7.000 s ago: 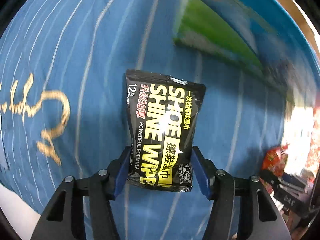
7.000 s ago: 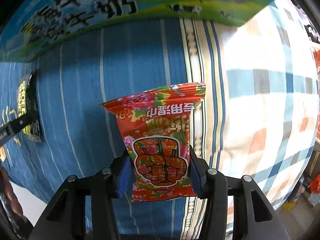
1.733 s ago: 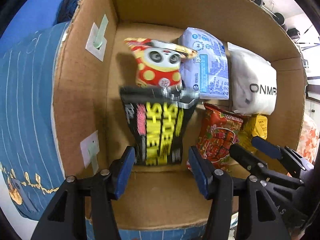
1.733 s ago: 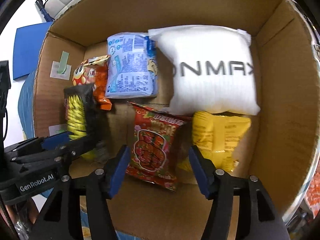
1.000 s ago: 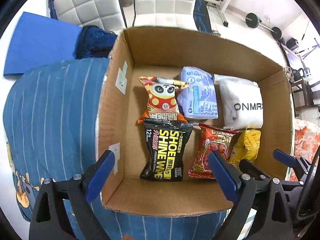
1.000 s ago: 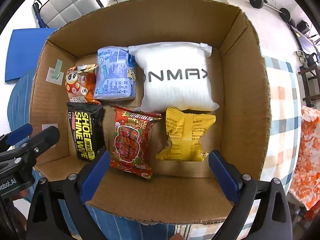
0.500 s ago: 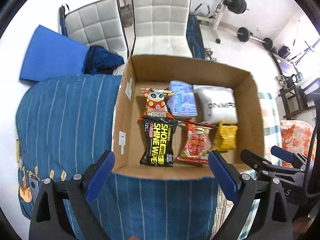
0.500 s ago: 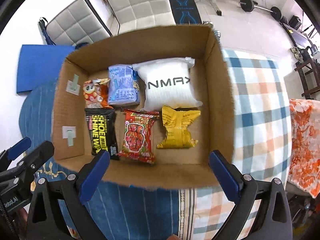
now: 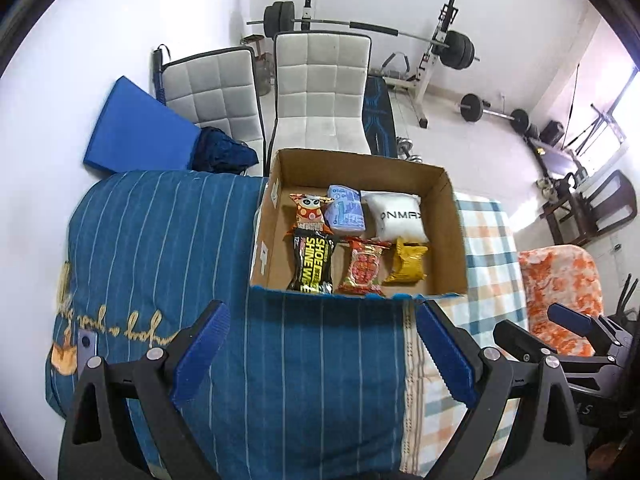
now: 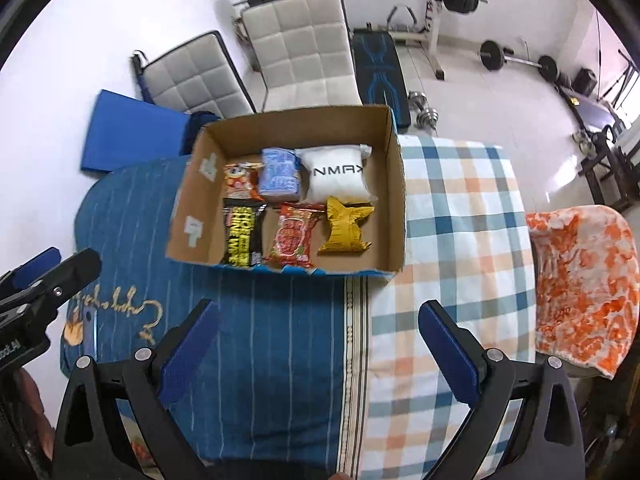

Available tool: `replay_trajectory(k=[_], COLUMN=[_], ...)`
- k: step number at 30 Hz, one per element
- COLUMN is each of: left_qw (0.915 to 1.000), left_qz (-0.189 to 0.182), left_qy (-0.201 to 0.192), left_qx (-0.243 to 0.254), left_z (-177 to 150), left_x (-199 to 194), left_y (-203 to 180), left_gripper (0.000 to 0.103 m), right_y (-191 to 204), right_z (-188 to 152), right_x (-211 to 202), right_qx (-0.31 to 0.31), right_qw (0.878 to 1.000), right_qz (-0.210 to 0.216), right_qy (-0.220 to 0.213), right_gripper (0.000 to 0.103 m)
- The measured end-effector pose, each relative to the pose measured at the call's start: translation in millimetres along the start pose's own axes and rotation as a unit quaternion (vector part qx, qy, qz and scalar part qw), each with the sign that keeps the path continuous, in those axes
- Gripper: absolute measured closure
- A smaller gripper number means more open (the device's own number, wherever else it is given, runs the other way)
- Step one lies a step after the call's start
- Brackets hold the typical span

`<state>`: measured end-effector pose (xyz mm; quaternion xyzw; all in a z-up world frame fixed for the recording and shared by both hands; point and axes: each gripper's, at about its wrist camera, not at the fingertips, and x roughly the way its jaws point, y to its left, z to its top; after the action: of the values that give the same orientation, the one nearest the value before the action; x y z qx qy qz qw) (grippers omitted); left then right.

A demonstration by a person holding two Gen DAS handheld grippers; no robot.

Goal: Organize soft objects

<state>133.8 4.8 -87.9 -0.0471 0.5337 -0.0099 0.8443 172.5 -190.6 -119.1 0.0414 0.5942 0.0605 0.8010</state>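
Note:
A cardboard box (image 9: 454, 236) (image 10: 398, 184) sits on the cloth-covered surface. It holds several soft packs: a black shoe-wipe pack (image 9: 312, 266) (image 10: 242, 236), a red flowered pack (image 9: 363, 267) (image 10: 294, 236), a yellow pack (image 9: 408, 266) (image 10: 346, 226), a white pillow pack (image 9: 399, 216) (image 10: 338, 174), a pale blue pack (image 9: 345, 214) (image 10: 280, 178) and a panda snack pack (image 9: 309, 212) (image 10: 240, 182). My left gripper (image 9: 324, 352) is open and empty, high above and in front of the box. My right gripper (image 10: 316, 352) is open and empty too, also held back from the box.
A blue striped cloth (image 9: 160, 240) (image 10: 132, 220) and a checked cloth (image 9: 486, 248) (image 10: 460, 208) cover the surface. An orange patterned cloth (image 9: 560, 292) (image 10: 584, 272) lies at the right. Two grey chairs (image 9: 320, 92) (image 10: 300, 48), a blue mat (image 9: 132, 132) and gym weights (image 9: 452, 48) stand beyond.
Both grippers let go of their packs in the box, opened wide and rose back away from it. The shoe-wipe and red packs now lie in the box's front row.

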Motion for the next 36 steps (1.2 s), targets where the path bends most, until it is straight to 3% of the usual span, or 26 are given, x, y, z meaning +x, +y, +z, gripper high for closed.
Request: replay_trajectory(k=[11, 20, 29, 36], left_qw=[0.9996, 0.9979, 0.9950, 0.9935], left_qz=[-0.014, 0.005, 0.039, 0.040], left_qy=[-0.026, -0.063, -0.089, -0.103], left_qx=[0.001, 0.011, 0.025, 0.027], left_z=[-27, -34, -29, -29], left_x=[-75, -114, -120, -126], left_y=[0, -1, -13, -17], left_gripper=[0.007, 0.007, 0.007, 0.007], right_y=[21, 31, 20, 17], right_z=[-44, -74, -67, -62], right_x=[-103, -147, -178, -189], right_qx=[-0.011, -0.022, -0.008, -0.005], right_qw=[0.998, 0.997, 0.994, 0.991], right_qz=[0.044, 0.052, 0.002, -0.009], right_qy=[-0.047, -0.059, -0.113, -0.133], right_gripper=[0.002, 0.002, 0.000, 0.000])
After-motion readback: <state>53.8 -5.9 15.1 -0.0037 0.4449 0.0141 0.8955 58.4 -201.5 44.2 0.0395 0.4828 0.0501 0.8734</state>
